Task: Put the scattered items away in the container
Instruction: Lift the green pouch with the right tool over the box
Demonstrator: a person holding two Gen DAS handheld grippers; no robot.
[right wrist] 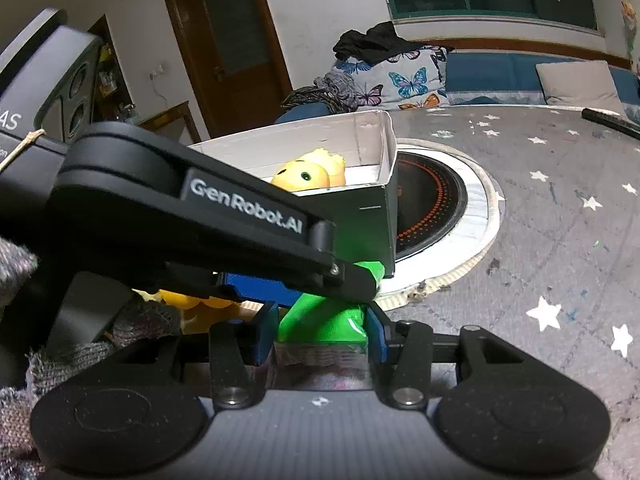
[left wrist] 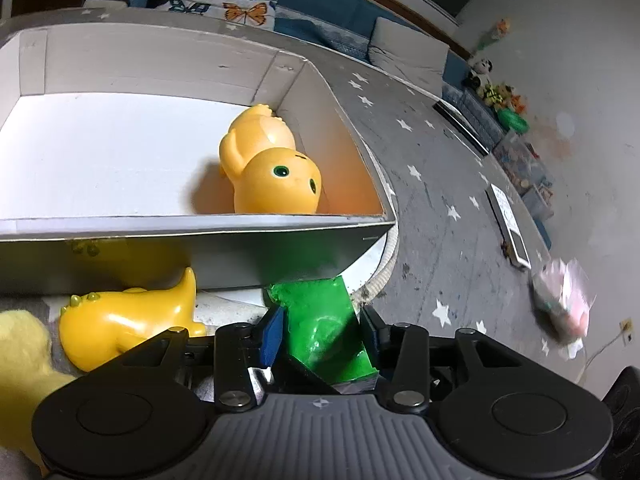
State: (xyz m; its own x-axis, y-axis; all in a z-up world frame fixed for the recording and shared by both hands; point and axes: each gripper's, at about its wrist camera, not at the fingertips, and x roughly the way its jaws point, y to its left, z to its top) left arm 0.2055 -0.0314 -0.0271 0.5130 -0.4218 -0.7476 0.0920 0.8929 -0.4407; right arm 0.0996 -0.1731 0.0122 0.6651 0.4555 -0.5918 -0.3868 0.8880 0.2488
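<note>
Right wrist: left hand-held gripper point(right wrist: 360, 280) crosses before white box point(right wrist: 384, 152)

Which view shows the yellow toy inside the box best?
The left wrist view: the yellow toy lies on its side in the white box, body and face clear. The right wrist view shows only its head, past the left gripper's arm.

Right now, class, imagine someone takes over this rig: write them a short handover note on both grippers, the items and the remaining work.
Left gripper: shut on the green plastic-wrapped packet, just outside the box's near wall.
Right gripper: shut on the same packet.
Done: one glossy orange-yellow animal toy lies inside the white cardboard box.
Left: the packet, the yellow plastic dinosaur toy beside the box, and a pale yellow plush at the frame edge.
</note>
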